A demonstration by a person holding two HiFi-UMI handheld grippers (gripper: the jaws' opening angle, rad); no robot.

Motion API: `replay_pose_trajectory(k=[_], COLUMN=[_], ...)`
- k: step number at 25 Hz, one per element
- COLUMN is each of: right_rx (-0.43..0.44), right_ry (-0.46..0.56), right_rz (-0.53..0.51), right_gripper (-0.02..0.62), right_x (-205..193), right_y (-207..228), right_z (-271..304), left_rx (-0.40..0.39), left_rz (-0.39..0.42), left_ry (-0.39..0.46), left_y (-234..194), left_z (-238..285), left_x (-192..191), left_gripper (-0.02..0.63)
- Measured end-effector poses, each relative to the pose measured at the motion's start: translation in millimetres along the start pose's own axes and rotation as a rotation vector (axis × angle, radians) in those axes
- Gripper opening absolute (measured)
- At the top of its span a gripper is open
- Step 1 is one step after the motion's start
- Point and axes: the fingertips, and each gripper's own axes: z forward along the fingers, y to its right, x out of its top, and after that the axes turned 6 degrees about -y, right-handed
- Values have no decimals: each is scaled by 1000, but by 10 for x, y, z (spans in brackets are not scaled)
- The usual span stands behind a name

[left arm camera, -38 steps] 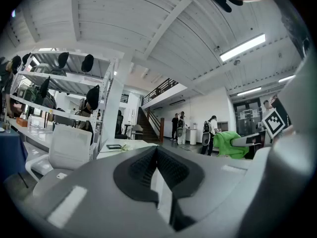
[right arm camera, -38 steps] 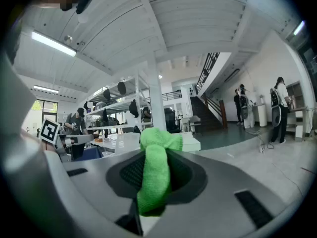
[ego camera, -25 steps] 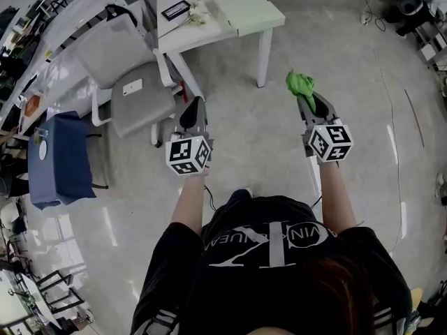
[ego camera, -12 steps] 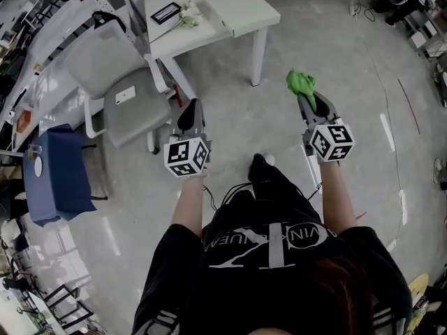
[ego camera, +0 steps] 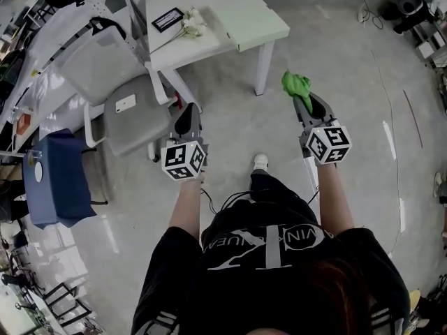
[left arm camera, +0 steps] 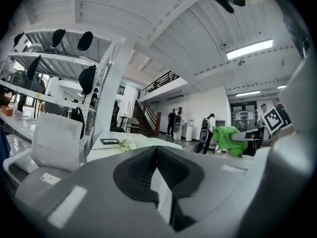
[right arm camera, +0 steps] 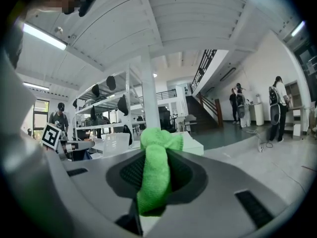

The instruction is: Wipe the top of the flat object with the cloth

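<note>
The left gripper [ego camera: 187, 114] is held over the floor [ego camera: 363, 117], near a grey chair [ego camera: 133, 114] on its left. In the left gripper view its jaws are closed together, pad against pad, with nothing between them [left arm camera: 157, 155].

The right gripper [ego camera: 302, 103] is held level with the left one, well apart from it. Its jaws are clamped on the green cloth [ego camera: 295, 84]. In the right gripper view the cloth [right arm camera: 154, 182] runs as a folded strip between the pads and bunches up past the tips [right arm camera: 157, 157]. The cloth hangs free in the air and touches nothing but the jaws.

The white table [ego camera: 258, 12] stands beyond both grippers, far left of the cloth. A flat black object [ego camera: 167, 19] lies on its left part, with a small bunch of pale flowers [ego camera: 192, 23] just beside it on the right. Neither gripper touches the table. The person's shoe [ego camera: 260, 162] shows on the floor between the two arms.
</note>
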Motion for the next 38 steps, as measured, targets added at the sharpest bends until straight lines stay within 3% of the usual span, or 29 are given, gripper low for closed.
replay_pose_trajectory(k=[18, 38], right_rx=[84, 142], right_ry=[-36, -97], right_rz=[-19, -12], right_gripper=[74, 74], right_x=[358, 383], right_y=[743, 1169], right_z=[1192, 2196], left_rx=[33, 31], left_rz=[14, 12], left_ry=[-6, -45], left_y=[-200, -406], left_z=[1316, 2355], left_x=[376, 352], left_gripper=[11, 11])
